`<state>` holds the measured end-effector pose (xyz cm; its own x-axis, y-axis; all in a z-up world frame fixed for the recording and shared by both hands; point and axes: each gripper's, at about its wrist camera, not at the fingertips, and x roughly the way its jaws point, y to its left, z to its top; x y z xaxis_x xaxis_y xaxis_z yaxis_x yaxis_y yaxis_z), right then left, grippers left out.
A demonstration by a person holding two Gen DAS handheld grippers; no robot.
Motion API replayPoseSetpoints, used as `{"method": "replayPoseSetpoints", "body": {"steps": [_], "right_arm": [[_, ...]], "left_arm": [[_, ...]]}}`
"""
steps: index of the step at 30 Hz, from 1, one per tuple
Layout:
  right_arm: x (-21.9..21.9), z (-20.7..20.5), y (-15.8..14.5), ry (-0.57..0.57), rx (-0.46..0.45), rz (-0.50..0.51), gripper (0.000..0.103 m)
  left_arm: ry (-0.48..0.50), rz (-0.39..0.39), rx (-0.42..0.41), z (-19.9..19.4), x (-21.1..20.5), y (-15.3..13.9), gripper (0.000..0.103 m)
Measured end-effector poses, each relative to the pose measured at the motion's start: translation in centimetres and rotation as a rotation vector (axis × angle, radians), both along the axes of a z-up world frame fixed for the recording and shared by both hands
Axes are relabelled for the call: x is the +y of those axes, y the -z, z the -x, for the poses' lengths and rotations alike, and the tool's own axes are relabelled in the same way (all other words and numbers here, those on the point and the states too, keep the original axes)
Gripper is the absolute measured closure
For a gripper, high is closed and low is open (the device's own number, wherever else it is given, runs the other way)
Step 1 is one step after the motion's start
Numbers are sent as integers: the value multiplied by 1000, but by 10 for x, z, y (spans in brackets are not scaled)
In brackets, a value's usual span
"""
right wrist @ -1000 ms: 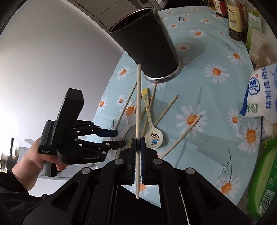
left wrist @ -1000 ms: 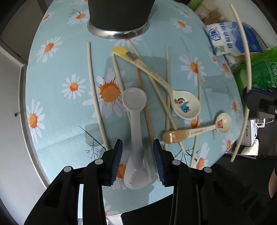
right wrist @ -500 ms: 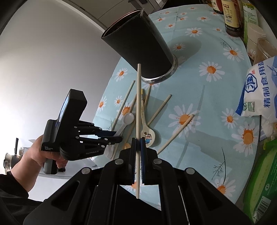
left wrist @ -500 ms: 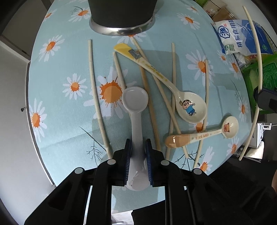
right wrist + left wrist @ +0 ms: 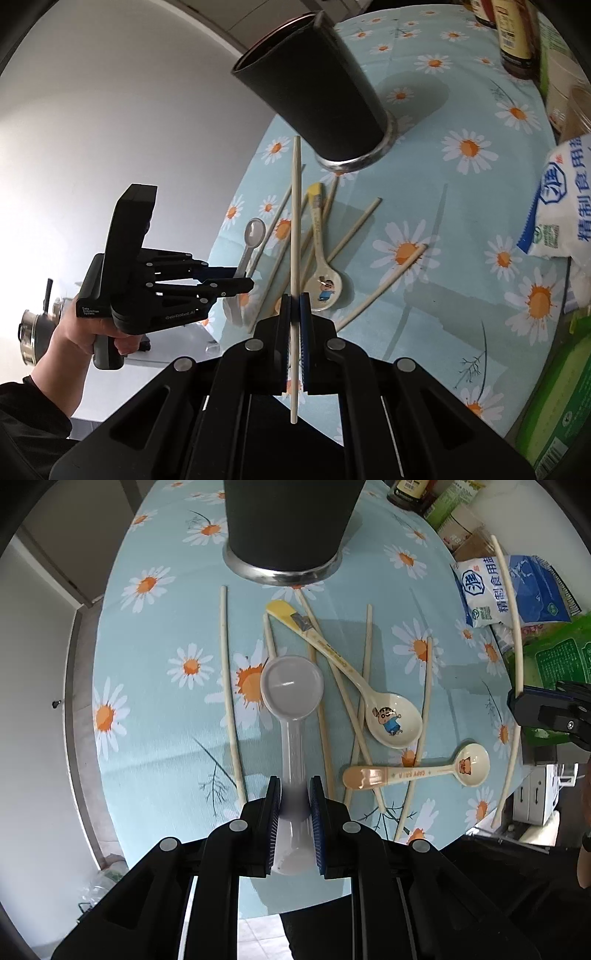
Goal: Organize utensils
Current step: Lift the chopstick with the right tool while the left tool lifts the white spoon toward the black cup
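Observation:
My left gripper (image 5: 294, 797) is shut on the handle of a white spoon (image 5: 291, 694) and holds it above the daisy tablecloth (image 5: 155, 709). My right gripper (image 5: 294, 306) is shut on a pale chopstick (image 5: 295, 221) that points toward the black utensil cup (image 5: 317, 88). The cup (image 5: 288, 520) stands at the far side of the table. Two cartoon spoons (image 5: 391, 720) (image 5: 417, 771) and several chopsticks (image 5: 229, 686) lie on the cloth. The left gripper with its spoon also shows in the right wrist view (image 5: 240, 280).
A white and blue salt bag (image 5: 491, 590), green packets (image 5: 557, 661) and sauce bottles (image 5: 517, 33) crowd the right side of the table. The table's rounded near edge (image 5: 122, 834) runs close under my left gripper.
My left gripper closed on the white spoon's handle and lifted it off the cloth. My right gripper, still holding the chopstick, moved nearer the black cup.

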<state>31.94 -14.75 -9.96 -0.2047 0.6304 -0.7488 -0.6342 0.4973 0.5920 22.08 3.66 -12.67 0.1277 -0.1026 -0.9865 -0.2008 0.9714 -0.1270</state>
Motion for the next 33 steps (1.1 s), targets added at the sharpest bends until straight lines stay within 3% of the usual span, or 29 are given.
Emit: {"method": "replayPoseSetpoints", "body": {"steps": [8,15,20,33], "right_arm": [[15,7,-8,-20,-29,-12,97],[40,10,-24,6,-103,-14,97],[53,4,-35,62,-133,-23,97],[65,-21,-75,243,-258,-96,97]], "left_arm": [[-67,51,-96,32,17,-17,88],[-67,105,-255,40,31,-53,88],[-52,154,-359,25,44,-75,88],[95,220,-522,-26,62,-119,88]]}}
